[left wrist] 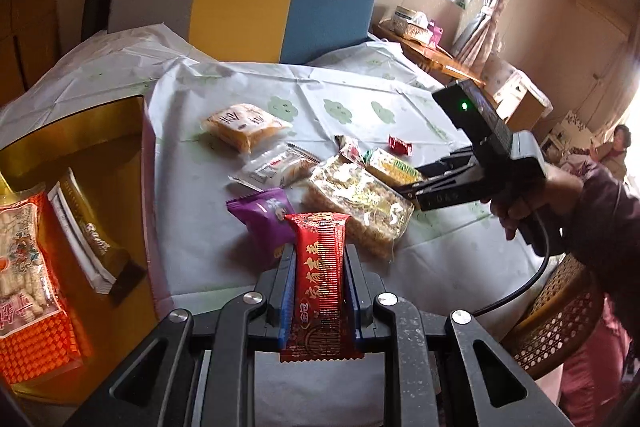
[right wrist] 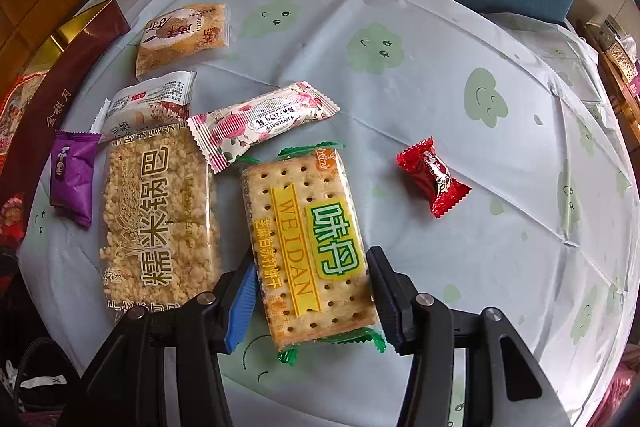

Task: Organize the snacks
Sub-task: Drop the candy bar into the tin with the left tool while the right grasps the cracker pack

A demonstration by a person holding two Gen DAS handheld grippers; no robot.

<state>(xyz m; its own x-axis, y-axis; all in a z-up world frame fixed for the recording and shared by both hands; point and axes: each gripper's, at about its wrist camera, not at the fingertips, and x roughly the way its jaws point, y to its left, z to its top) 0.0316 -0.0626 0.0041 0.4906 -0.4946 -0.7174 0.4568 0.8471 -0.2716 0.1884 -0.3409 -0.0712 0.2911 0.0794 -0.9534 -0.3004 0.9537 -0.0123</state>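
The left gripper (left wrist: 318, 267) is clamped on a red snack bar (left wrist: 319, 279), lifted clear of the table (left wrist: 248, 95). Just beyond it lie a purple packet (left wrist: 266, 217) and a rice-crisp pack (left wrist: 358, 205); to its left stands a gold box (left wrist: 96, 131) with an orange bag (left wrist: 28, 267) inside, cut off by the frame edge. The right gripper (right wrist: 310, 293) straddles a cracker pack (right wrist: 308, 247), its jaws partly apart; whether the pads press is unclear. Farther off lie a floral bar (right wrist: 260, 121) and a red candy (right wrist: 433, 177).
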